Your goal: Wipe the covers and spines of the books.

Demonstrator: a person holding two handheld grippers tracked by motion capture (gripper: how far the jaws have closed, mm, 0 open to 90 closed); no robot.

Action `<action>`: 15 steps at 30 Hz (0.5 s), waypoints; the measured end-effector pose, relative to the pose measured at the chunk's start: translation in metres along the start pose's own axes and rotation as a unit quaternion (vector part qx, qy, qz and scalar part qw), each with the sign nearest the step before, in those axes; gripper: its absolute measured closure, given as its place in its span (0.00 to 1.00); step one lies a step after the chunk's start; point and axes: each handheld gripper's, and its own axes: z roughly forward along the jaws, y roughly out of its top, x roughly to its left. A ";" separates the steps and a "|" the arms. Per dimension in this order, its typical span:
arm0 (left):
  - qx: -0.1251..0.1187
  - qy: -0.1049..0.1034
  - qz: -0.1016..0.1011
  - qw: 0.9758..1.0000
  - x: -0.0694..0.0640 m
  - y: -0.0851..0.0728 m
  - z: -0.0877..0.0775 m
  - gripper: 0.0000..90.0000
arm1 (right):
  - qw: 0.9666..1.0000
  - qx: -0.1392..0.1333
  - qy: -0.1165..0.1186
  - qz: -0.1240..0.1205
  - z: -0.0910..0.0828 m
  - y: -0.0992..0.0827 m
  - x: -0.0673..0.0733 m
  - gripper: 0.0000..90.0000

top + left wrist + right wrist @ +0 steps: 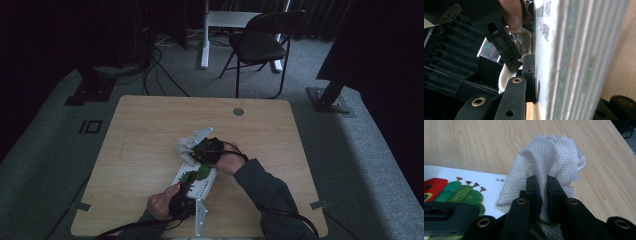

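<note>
My right gripper [542, 192] pinches the white cloth [551, 160] at centre frame; my left gripper [530, 75] clamps the picture book [564, 60] below it, chair [262, 40] up top.

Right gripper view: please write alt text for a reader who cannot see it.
Black tongs pinch a bunched white waffle-weave cloth above a light wooden table. At the left lies a white picture book with a green and red caterpillar drawing.

I find the surface [140, 130] open left and beyond; the book [196, 181] and bunched cloth [184, 148] block the middle between both tools.
</note>
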 end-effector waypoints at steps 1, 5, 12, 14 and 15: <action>0.000 0.001 -0.001 1.000 0.000 0.000 0.000 0.88 | 1.000 -0.001 0.001 -0.001 0.000 0.000 0.001 0.91; -0.001 0.000 0.001 1.000 0.000 0.000 0.000 0.88 | 1.000 -0.004 0.006 -0.011 -0.001 0.002 0.006 0.91; -0.001 0.002 0.000 1.000 0.000 0.000 0.001 0.88 | 1.000 -0.010 0.017 -0.024 -0.002 0.005 0.016 0.91; 0.000 0.002 0.002 1.000 0.000 0.000 0.001 0.88 | 0.999 -0.010 0.020 -0.028 -0.001 0.005 0.018 0.91; 0.000 0.001 0.002 1.000 0.000 0.000 0.001 0.87 | 0.999 -0.009 0.022 -0.029 -0.001 0.006 0.019 0.91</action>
